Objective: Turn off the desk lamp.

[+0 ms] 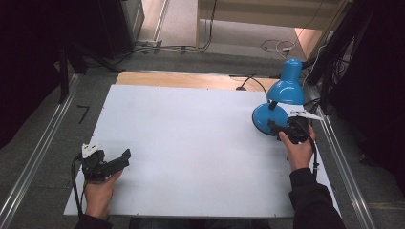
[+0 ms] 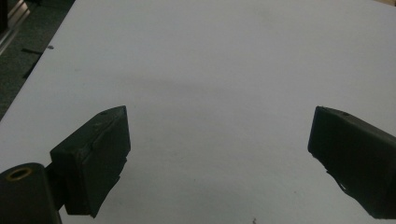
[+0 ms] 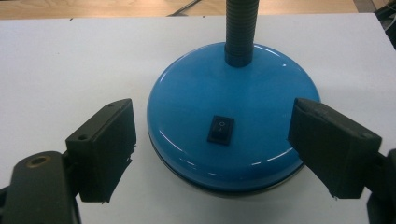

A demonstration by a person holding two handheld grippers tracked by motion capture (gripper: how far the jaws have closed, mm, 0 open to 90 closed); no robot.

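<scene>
We see blue lamp (image 1: 282, 102) at table's (image 1: 191, 143) far right edge. R gripper (image 3: 212, 140) jaws apart, flanking lamp base w/ black switch (image 3: 221, 129). L gripper (image 2: 219, 154) jaws apart over bare table, near-left.

blue lamp (image 1: 282, 102) with black switch (image 3: 221, 129) on white table (image 1: 191, 143); black grippers.

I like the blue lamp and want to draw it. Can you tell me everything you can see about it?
The blue lamp looks like shiny painted metal. It has a round domed base, a dark ribbed bendy neck and a bell-shaped shade tipped downward. A small black rocker switch sits on the base. It stands upright on the white table, near its far right corner. The right gripper, open, flanks the base; touching is unclear.
</scene>
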